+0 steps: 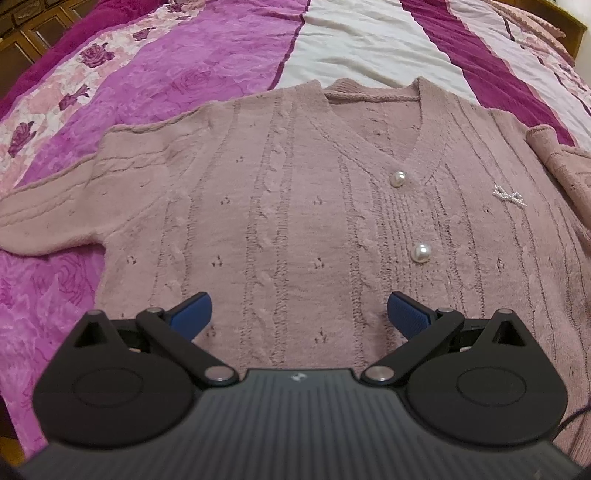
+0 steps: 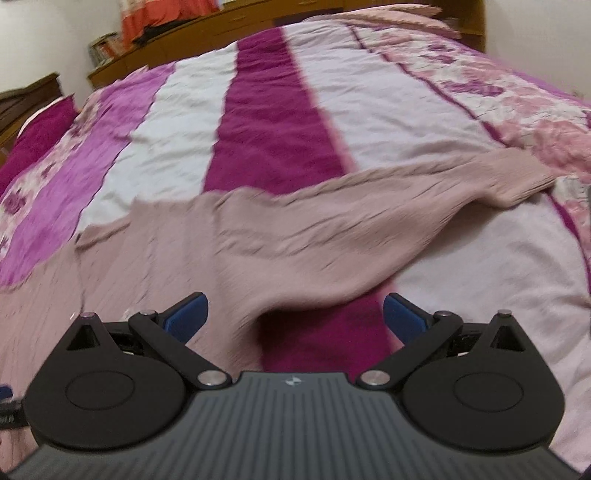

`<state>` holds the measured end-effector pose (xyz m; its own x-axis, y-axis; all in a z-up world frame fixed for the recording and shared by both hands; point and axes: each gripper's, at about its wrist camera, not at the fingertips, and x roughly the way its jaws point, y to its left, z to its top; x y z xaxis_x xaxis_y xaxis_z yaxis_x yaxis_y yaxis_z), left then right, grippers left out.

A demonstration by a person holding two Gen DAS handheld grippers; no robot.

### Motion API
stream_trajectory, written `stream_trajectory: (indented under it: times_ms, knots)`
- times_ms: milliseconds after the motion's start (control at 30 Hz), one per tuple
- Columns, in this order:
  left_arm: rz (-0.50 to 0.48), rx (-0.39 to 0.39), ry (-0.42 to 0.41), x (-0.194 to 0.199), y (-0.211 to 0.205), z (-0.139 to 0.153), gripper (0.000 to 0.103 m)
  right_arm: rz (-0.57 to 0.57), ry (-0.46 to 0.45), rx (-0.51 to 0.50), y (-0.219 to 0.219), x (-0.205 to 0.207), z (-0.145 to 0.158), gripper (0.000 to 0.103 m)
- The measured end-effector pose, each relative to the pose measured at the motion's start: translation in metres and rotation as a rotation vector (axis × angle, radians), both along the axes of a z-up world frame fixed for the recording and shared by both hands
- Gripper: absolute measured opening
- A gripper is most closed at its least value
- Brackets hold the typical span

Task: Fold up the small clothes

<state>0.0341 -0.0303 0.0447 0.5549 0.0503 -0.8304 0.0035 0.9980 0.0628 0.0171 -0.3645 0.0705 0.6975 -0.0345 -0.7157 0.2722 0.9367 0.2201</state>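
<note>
A dusty-pink knitted cardigan [image 1: 295,192] lies flat and face up on the bed, with two pearl buttons [image 1: 398,179] and a small sparkly bow [image 1: 510,195]. Its left sleeve [image 1: 48,218] stretches out to the left. My left gripper [image 1: 299,314] is open and empty, just above the cardigan's lower front. In the right wrist view, the right sleeve [image 2: 369,218] stretches out to the right across the bed. My right gripper [image 2: 295,317] is open and empty, over the sleeve's armpit fold. That view is motion-blurred.
The bedspread [image 2: 273,122] has magenta, white and floral pink stripes. Wooden cabinets [image 1: 26,33] stand at the far left. A wooden headboard shelf [image 2: 155,48] with books and orange fabric runs behind the bed.
</note>
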Motion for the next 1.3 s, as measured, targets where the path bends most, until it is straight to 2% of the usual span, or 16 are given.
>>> stream_trajectory:
  times_ms: [400,1300]
  knots:
    - [0.001,0.042,0.015,0.004,-0.018,-0.004,0.103,-0.108,-0.02,-0.009,-0.06,0.022,-0.012,0.103]
    - [0.033,0.051,0.067,0.014,-0.02,-0.016,0.103,-0.115,-0.025,-0.042,-0.08,0.052,-0.045,0.103]
